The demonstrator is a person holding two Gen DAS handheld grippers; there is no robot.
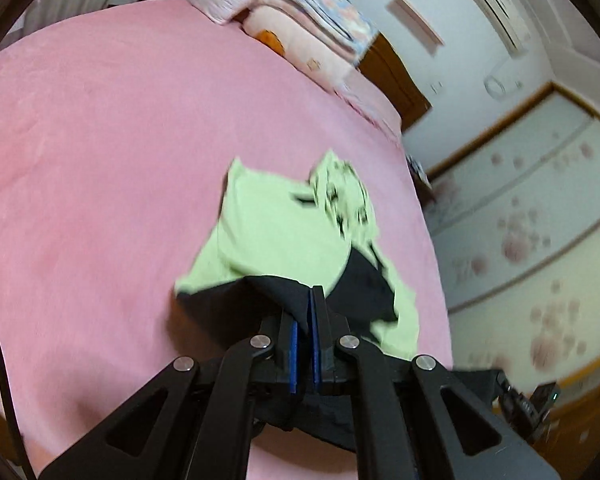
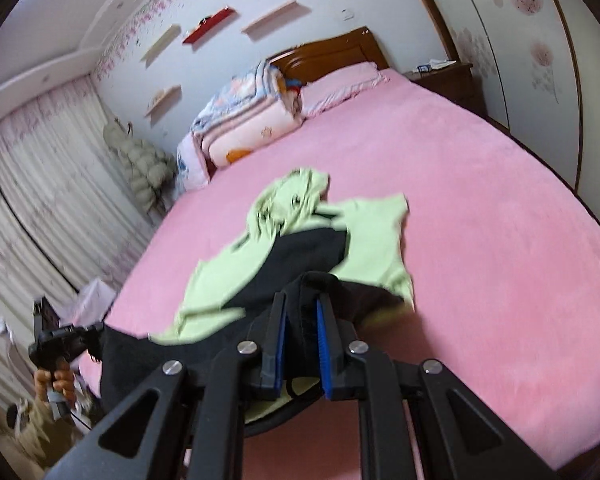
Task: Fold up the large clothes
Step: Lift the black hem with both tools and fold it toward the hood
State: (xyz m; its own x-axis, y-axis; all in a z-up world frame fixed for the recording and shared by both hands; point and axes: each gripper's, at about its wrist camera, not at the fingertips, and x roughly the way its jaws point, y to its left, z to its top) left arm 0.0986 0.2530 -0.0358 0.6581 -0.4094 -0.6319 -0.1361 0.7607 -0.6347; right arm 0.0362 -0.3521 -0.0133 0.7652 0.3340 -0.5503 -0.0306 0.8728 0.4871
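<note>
Left wrist view: left gripper (image 1: 305,312) clenched on black hem of garment (image 1: 284,232).
Right wrist view: right gripper (image 2: 300,320) grasping same black edge, jaws less tightly closed.
Garment: green body trailing forward from both jaws onto pink bed (image 1: 100,140).
Long axis: away from jaws, toward pillows.
Nearer hand: neither; equal hold.

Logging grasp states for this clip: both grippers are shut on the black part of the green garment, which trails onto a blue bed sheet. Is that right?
Not quite: the bed sheet is pink, not blue, as both wrist views show. The rest stands: the left gripper and the right gripper are each shut on the black part of the green garment, which trails onto the sheet.
</note>
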